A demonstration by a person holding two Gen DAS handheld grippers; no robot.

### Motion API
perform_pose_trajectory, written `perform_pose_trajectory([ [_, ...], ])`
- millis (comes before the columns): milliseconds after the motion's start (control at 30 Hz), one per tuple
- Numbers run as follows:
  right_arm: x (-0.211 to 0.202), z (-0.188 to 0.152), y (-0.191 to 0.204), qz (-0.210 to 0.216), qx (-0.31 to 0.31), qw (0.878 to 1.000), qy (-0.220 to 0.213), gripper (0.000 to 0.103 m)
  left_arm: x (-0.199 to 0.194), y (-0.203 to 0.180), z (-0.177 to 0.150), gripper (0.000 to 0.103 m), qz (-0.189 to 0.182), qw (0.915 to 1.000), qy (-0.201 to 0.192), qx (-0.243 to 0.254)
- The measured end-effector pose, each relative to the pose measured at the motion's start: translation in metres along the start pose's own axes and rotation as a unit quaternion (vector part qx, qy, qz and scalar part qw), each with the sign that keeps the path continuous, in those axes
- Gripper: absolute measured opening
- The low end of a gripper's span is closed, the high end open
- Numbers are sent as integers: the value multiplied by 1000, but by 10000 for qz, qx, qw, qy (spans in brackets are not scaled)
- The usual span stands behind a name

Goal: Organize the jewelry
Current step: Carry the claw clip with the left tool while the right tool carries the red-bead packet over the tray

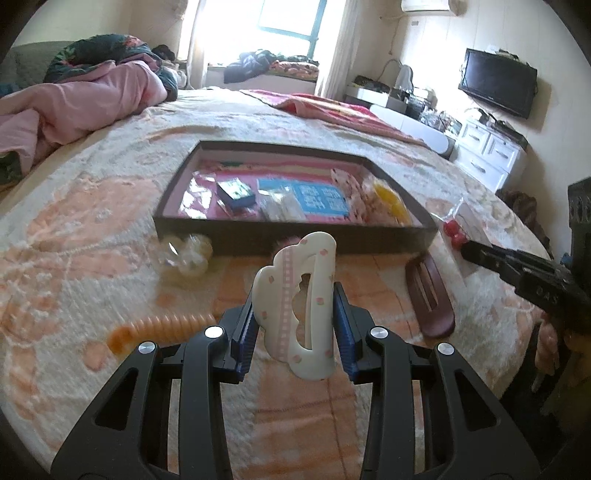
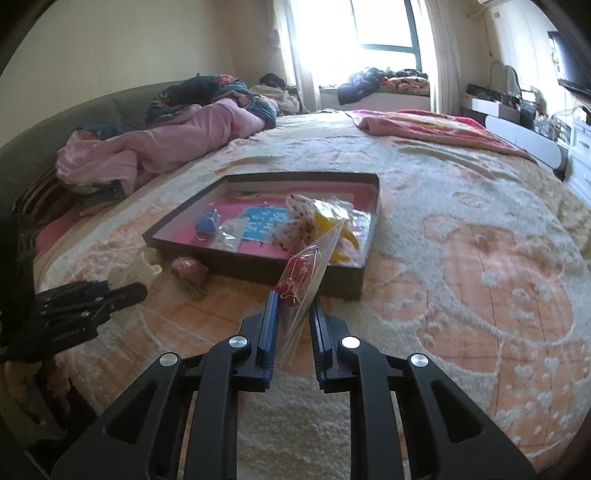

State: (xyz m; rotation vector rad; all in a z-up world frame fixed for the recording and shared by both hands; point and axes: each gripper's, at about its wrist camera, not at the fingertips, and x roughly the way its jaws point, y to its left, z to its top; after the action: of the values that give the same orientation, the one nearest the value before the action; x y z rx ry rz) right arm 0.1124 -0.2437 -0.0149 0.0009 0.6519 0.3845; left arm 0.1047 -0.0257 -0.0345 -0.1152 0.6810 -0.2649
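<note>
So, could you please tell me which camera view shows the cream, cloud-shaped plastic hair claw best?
The left wrist view: the hair claw stands upright, central, clamped in the left gripper. The right wrist view shows only a part.

Home bedroom. Large bed (image 2: 424,206) under peach patterned blanket, crumpled pink quilt (image 2: 162,144) near headboard, bright curtained window (image 2: 380,26), clothes heaped on sill, wall-mounted television (image 1: 496,83), white drawer cabinet (image 1: 487,151) beneath.

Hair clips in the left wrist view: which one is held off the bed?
The cream cloud-shaped clip, clamped upright in the left gripper. The dark brown clip lies flat on the blanket beside it, untouched.
</note>
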Motion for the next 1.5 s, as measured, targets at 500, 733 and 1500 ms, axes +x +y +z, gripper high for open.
perform_pose_trajectory([
  [500, 26, 38, 31, 215, -358, 9991, -70, 16, -6, 27, 41, 29, 210, 9987, -379, -270],
  [733, 37, 52, 38, 241, -466, 9986, -117, 16, 1, 44, 56, 29, 385, 9982, -279, -375],
  [1500, 99, 89, 27, -228, -516, 9984, 57, 16, 51, 68, 81, 29, 528, 9972, 94, -527],
])
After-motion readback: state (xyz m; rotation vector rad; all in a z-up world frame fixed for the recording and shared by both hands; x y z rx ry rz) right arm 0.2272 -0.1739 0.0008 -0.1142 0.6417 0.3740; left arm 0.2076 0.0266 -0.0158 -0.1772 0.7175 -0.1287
